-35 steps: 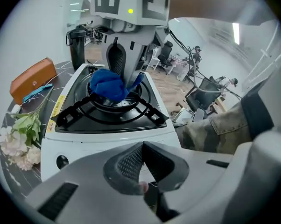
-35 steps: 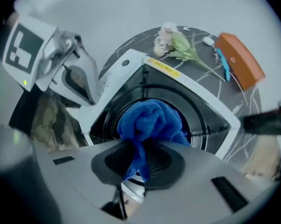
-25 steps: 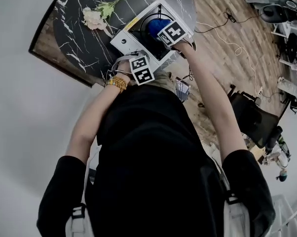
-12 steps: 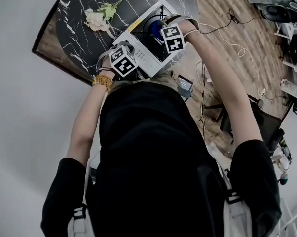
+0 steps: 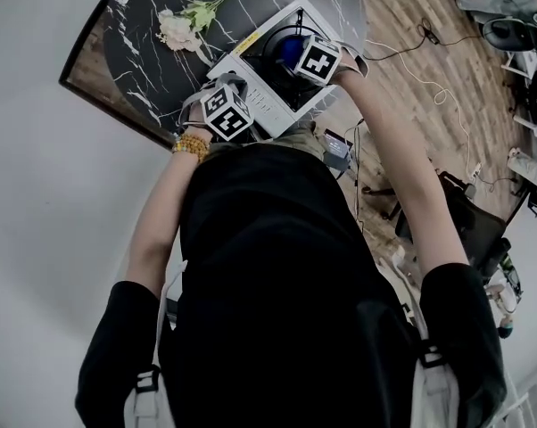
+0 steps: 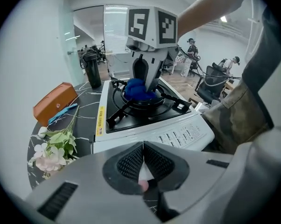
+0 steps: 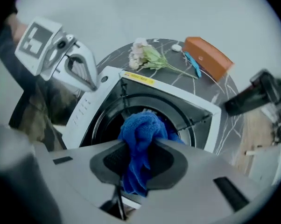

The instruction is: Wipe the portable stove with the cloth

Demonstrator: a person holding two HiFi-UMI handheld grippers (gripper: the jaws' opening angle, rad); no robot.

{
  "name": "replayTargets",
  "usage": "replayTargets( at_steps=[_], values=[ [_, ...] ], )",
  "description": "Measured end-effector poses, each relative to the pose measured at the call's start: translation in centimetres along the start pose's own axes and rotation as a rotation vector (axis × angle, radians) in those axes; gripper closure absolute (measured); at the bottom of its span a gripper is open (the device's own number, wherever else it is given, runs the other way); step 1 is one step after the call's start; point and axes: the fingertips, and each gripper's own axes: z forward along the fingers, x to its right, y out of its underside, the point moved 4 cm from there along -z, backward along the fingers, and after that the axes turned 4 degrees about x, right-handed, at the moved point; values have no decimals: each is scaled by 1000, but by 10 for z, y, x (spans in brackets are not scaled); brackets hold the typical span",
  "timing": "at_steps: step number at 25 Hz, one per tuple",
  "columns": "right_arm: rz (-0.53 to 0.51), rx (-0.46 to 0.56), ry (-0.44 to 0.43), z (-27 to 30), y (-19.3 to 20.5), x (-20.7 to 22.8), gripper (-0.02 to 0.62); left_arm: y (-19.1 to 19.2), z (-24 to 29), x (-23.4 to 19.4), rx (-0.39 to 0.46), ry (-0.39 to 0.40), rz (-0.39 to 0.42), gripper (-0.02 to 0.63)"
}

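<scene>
Closing on the blue cloth (image 7: 141, 127), the right gripper (image 7: 139, 148) pinches the bunched fabric between its jaws, over the middle of the portable stove (image 7: 82, 111) at frame centre. The left gripper (image 6: 143, 147), at lower centre, hovers with jaws together and empty, just before the stove's white control panel (image 6: 185, 134).
</scene>
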Motion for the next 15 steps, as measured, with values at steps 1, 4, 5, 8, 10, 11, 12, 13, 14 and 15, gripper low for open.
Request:
replayTargets(
  at_steps=[1,4,5,8,10,11,12,13,14,15],
  values=[
    [91,-3,5,1,1,1,515,0,1,0,-3,6,2,600],
    [376,-27,25,6,6,7,519,-1,3,-1,-3,31,-3,600],
    [466,-18,27,7,6,9,520,-1,3,-2,-1,36,-6,600],
    [814,105,7,5,10,18,523,-2,3,-2,6,38,2,600],
    [1060,212,-5,2,14,21,523,-3,4,-2,14,29,9,600],
    [1169,273,-13,1,16,22,523,-3,3,-2,19,22,8,600],
    [1277,355,-32,-1,17,21,522,-2,3,-2,24,14,6,600],
    [1389,472,-73,-5,18,20,515,-2,2,-2,32,7,1,600],
    [1501,631,-143,-12,20,19,511,-1,1,-1,42,0,-5,600],
    [1594,823,-235,-24,23,18,508,0,0,1,53,-7,-10,600]
  ],
)
